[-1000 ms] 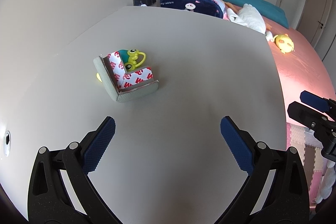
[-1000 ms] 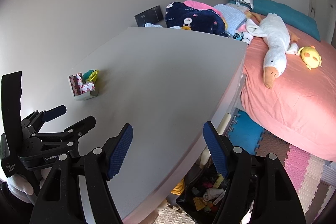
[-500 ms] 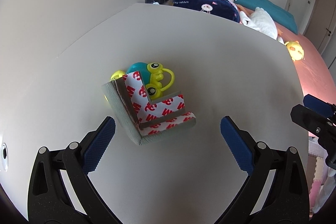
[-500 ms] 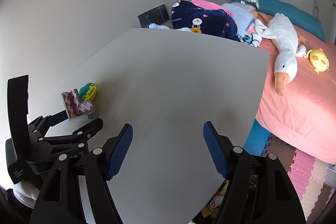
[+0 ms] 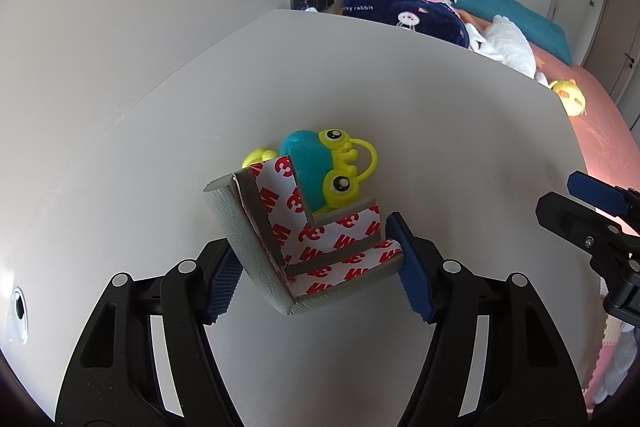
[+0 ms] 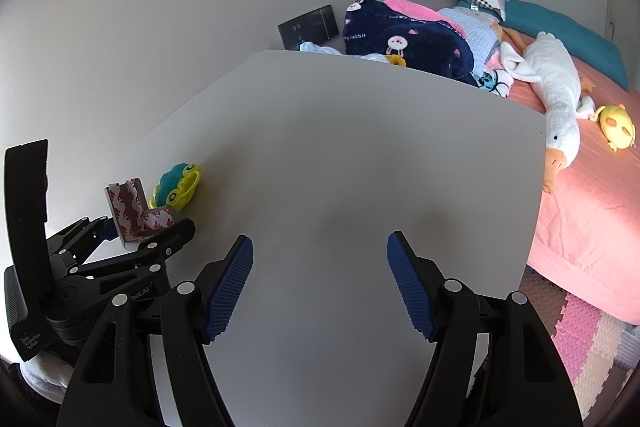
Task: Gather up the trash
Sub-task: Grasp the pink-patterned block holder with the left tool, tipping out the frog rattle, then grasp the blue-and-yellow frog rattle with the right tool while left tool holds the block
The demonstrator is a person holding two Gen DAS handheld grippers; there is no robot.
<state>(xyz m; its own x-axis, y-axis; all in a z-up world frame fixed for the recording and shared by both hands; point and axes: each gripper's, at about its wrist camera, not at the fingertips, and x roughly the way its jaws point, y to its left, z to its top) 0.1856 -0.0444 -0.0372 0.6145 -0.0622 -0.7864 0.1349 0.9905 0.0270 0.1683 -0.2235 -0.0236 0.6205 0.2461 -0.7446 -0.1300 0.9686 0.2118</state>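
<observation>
Item: grey L-shaped foam corner guard with red-printed adhesive backing (image 5: 320, 247), on grey table (image 5: 400, 99), bracketed between left gripper (image 5: 320, 267) fingers (contact unclear); right gripper (image 6: 320, 279) spread, empty, farther.

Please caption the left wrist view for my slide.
Left gripper straddles a grey foam corner guard beside a frog toy.

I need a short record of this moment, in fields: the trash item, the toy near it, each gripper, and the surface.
trash item: grey foam corner guard with red-printed tape backing, on the table
toy: green and blue frog toy, right behind the guard
left gripper: fingers on both sides of the guard; contact not certain
right gripper: open, holds nothing, over bare table
surface: grey table
</observation>
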